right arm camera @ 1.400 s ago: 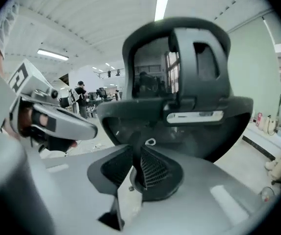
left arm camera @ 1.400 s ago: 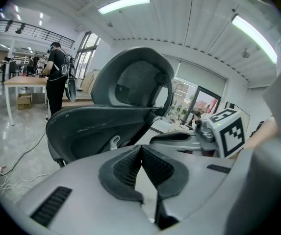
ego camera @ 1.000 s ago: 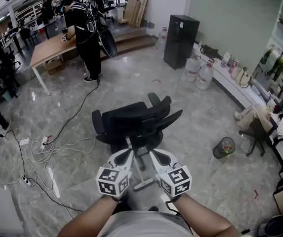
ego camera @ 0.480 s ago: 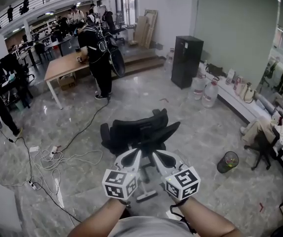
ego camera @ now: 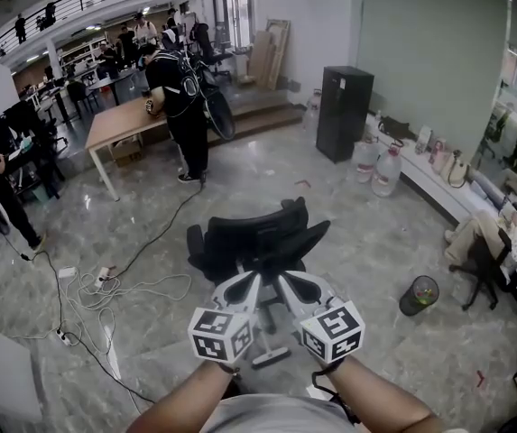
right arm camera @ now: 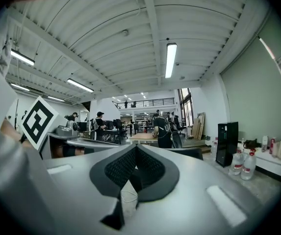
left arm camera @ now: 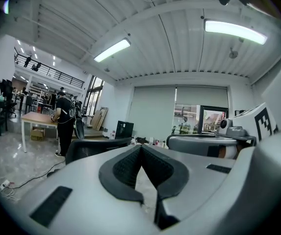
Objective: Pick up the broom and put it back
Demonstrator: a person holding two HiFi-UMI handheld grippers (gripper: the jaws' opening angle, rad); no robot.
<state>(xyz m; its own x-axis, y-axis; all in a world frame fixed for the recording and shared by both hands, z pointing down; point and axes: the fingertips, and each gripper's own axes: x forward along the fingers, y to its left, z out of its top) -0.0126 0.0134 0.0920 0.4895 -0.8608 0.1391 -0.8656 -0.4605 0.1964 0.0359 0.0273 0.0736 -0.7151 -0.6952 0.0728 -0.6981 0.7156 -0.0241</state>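
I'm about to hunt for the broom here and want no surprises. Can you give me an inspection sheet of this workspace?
Surface: glossy grey stone-look floor.
Job's things: no broom clearly seen; pale flat bar on the floor by the chair may be it.
Clutter: black office chair directly ahead; round bin at right; clear water jugs by the wall.
Grippers: left gripper shut, empty; right gripper shut, empty.
Cables: white and black cords with power strips on the floor at left.
Surroundings: person in black at a wooden table; tall black cabinet.
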